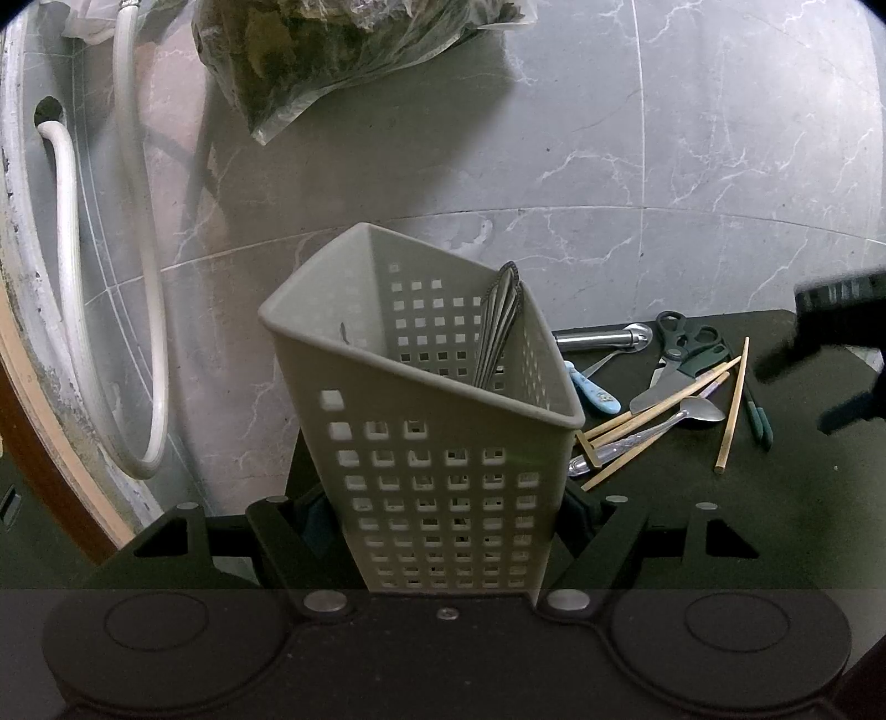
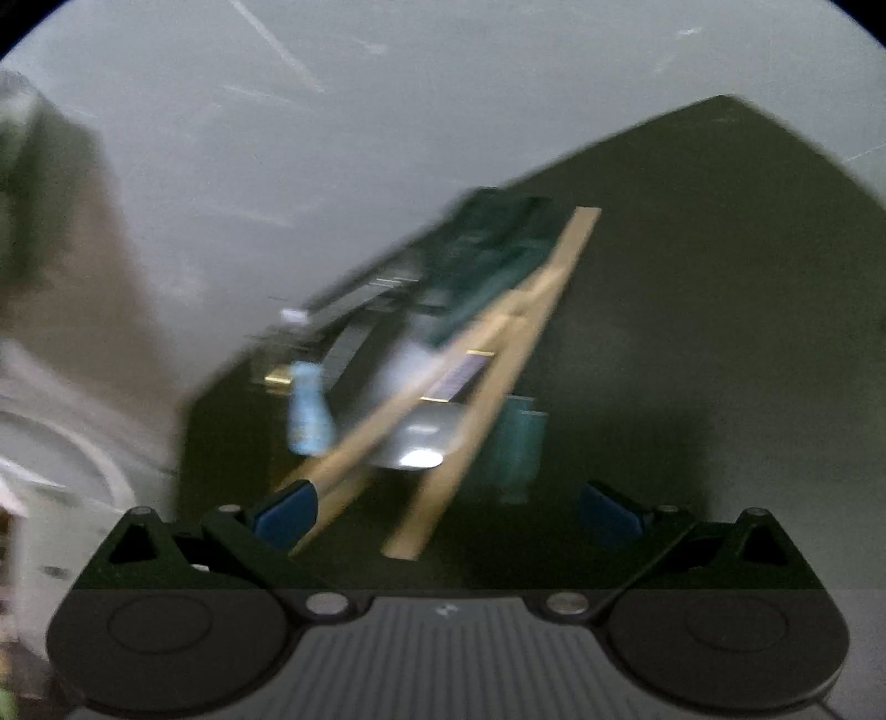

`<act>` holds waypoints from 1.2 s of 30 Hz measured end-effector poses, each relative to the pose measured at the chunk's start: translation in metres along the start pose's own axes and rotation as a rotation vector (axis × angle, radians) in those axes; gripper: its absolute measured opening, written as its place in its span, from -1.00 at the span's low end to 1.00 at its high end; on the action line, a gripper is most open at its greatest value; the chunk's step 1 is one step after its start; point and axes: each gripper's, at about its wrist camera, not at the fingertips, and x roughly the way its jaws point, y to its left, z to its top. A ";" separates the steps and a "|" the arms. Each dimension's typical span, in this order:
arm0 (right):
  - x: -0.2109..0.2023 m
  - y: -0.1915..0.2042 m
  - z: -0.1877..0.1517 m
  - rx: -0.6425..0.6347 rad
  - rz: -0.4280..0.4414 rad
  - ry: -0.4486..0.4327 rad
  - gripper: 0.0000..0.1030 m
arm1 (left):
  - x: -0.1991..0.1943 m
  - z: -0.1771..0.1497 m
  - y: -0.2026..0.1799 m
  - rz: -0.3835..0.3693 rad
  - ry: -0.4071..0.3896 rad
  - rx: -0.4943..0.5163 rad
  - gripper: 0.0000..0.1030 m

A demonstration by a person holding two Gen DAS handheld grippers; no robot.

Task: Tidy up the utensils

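My left gripper (image 1: pixel 443 507) is shut on a beige perforated utensil basket (image 1: pixel 443 471), one finger on each side of its lower wall. Several metal handles (image 1: pixel 498 327) stand inside it. To its right, on a dark mat (image 1: pixel 664 498), lie green-handled scissors (image 1: pixel 686 343), a spoon (image 1: pixel 703 412), wooden chopsticks (image 1: pixel 664 399), a blue-handled utensil (image 1: pixel 592 390) and a steel tool (image 1: pixel 603 337). My right gripper (image 2: pixel 448 515) hangs open low over this pile. The near end of a chopstick (image 2: pixel 498 360) lies between its blue pads (image 2: pixel 288 515), untouched, with the spoon bowl (image 2: pixel 421 443) just beyond. This view is blurred.
White hoses (image 1: pixel 66 277) run along the left, and a clear plastic bag of dark stuff (image 1: pixel 343 50) lies at the top. Grey marble floor (image 1: pixel 664 166) surrounds the mat. A teal pen-like item (image 1: pixel 758 421) lies at the pile's right edge.
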 end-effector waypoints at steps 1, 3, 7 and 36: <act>0.001 0.003 0.002 0.017 0.069 0.005 1.00 | 0.000 0.000 0.000 -0.001 0.000 0.000 0.50; 0.008 0.004 0.005 0.069 0.165 0.015 1.00 | 0.000 0.000 0.000 -0.001 0.000 0.000 0.50; 0.032 0.006 0.009 0.186 0.243 0.058 0.99 | 0.000 0.000 0.000 0.000 0.000 0.001 0.50; 0.087 -0.004 0.039 0.339 0.172 -0.001 0.46 | -0.001 0.000 0.000 0.002 0.000 0.000 0.50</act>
